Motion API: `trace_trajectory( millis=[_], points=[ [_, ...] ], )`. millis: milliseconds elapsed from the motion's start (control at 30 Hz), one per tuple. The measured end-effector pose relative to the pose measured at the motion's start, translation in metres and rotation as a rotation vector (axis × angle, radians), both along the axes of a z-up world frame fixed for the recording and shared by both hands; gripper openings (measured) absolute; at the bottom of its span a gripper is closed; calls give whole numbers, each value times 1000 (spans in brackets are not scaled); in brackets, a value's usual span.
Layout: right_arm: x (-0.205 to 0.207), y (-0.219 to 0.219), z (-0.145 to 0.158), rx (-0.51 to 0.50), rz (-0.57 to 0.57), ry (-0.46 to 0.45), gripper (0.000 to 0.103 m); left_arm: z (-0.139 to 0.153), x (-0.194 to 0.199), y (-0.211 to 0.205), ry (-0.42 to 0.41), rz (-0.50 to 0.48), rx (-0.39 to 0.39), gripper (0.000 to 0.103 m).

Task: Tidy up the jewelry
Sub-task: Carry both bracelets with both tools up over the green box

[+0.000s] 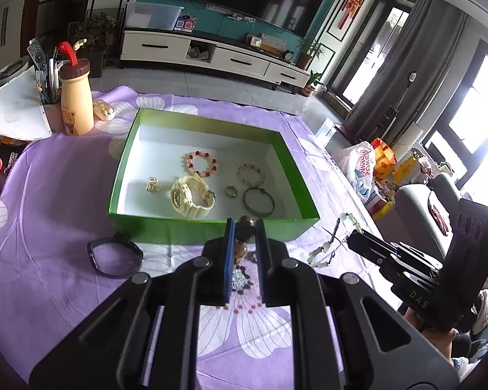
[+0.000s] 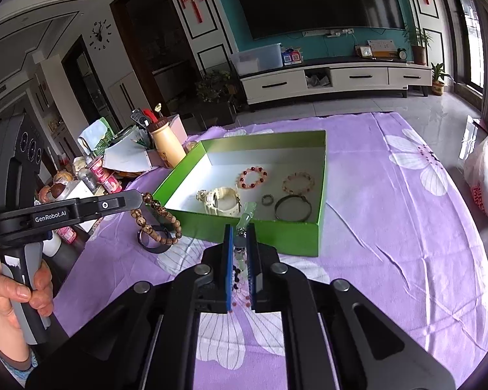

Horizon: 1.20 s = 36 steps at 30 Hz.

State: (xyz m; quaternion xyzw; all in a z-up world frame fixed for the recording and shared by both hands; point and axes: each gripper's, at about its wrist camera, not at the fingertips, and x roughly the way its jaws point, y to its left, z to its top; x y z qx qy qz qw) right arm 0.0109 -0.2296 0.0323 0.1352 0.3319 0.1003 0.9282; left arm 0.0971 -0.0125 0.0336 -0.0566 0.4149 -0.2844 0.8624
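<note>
A green box with a white floor stands on the purple floral cloth. It holds a cream watch, a red bead bracelet, a pale bead bracelet, a ring, a metal bangle and a gold clip. My left gripper is shut on a brown wooden bead bracelet, which hangs above the cloth just short of the box's near wall. My right gripper is shut on a pale green bead strand with dark beads, also lifted in front of the box.
A black bangle lies on the cloth left of the box's near corner. A yellow bear bottle, a pen holder and snack cans crowd the table's left end. A plastic bag sits off the right edge. A hand grips the left handle.
</note>
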Motion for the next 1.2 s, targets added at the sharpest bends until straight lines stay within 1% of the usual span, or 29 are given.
trace_trajectory(
  millis=[200,367,633,933,1067,1200],
  points=[
    [16,0,12,-8,7,-29,7,10,20,-2,-3,17,-5,12],
    [27,1,16,-18,12,-37,7,17,36,-3,-15,34,-6,12],
    [58,0,20,-18,15,-33,7,22,66,-9,-18,61,28,12],
    [103,4,23,-25,25,-12,7,14,104,-17,2,90,56,12],
    [120,5,17,-31,24,8,7,6,117,-16,23,109,55,12],
    [137,3,6,-22,22,50,7,-2,128,-18,36,122,68,12]
  ],
)
